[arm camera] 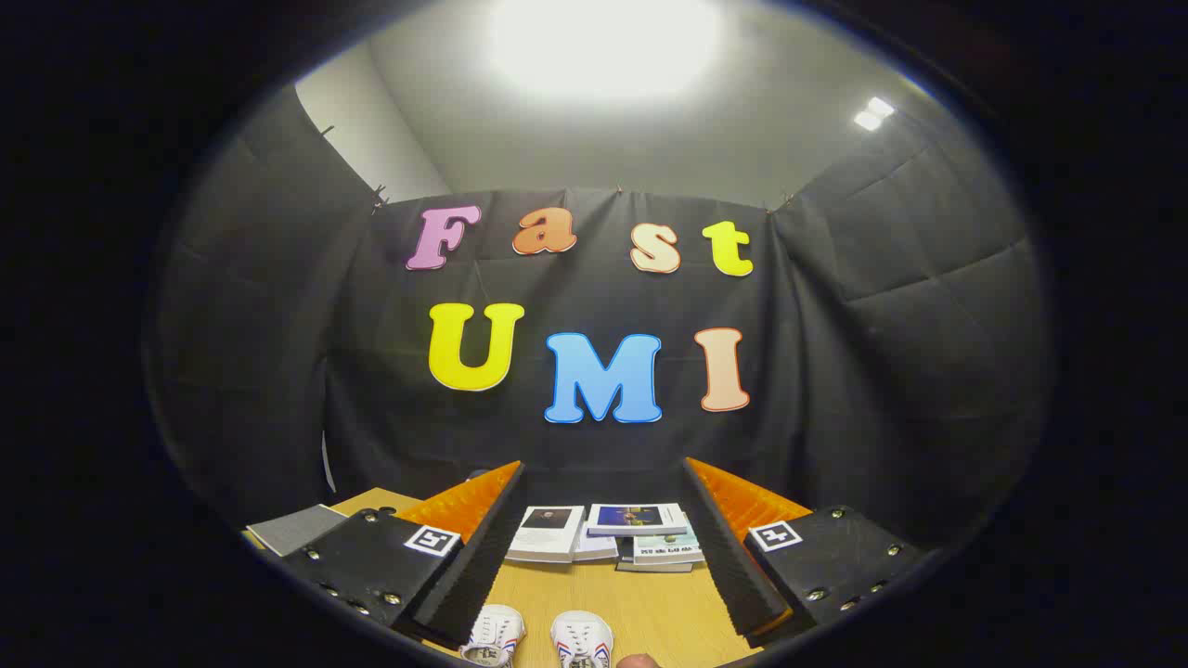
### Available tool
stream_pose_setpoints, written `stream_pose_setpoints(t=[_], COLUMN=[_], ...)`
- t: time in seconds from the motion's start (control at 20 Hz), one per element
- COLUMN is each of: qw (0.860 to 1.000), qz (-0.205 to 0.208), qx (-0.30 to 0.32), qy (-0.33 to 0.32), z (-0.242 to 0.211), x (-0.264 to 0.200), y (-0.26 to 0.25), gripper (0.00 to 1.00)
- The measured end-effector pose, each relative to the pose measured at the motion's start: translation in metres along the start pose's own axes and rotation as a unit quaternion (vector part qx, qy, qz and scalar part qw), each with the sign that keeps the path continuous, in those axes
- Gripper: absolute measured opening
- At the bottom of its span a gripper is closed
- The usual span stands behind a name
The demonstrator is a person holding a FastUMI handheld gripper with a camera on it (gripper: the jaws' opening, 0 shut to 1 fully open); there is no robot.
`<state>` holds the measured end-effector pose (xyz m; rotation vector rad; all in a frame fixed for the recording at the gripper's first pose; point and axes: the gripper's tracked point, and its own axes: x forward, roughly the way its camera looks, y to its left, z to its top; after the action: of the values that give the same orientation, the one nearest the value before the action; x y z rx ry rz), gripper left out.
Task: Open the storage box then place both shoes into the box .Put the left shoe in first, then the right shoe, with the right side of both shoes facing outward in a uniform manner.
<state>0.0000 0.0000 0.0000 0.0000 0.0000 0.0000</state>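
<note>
Shoes: two white shoes sit side by side on the table (650, 622), at its near edge. The left one (495, 635) has red and blue stripes on its side; the right one (582, 638) shows white laces. Only their toe ends can be seen, pointing toward the far edge.
Gripper: the gripper (599, 547) is wide open. Its two fingers (473, 547) are spread far apart and angled outward. Nothing is held between them and they touch nothing.
Shoes and gripper: both shoes lie in the gap between the fingers, low and close in, apart from either finger.
Finger surfaces: the inner faces are finely ridged foam-like pads, long and flat. The outer sides are ribbed. Each finger carries a flat plate with metal screws and one small square black-and-white marker.
Books: a loose pile of books (608, 535) lies at the far edge of the table, beyond the shoes and between the fingers. About four or five can be made out; an exact count cannot be told. They are thin and flat with glossy printed covers.
Notebook: one grey flat notebook (295, 527) rests at the far left corner of the table, outside the left finger.
Table: smooth light wood top.
Small rounded thing: something pinkish (638, 661) pokes in just right of the right shoe; too little shows to tell what.
</note>
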Motion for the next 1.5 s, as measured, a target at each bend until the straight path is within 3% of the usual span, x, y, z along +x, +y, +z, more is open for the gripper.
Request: stream_pose_setpoints(t=[0.9,1.3,1.5], qw=[1.0,0.997,0.989], qz=[0.005,0.049,0.093], qx=[0.006,0.033,0.074], qy=[0.002,0.041,0.093], z=[-0.008,-0.047,-0.084], x=[0.015,0.022,0.018], y=[0.01,0.047,0.081], gripper=[0.98,0.98,0.98])
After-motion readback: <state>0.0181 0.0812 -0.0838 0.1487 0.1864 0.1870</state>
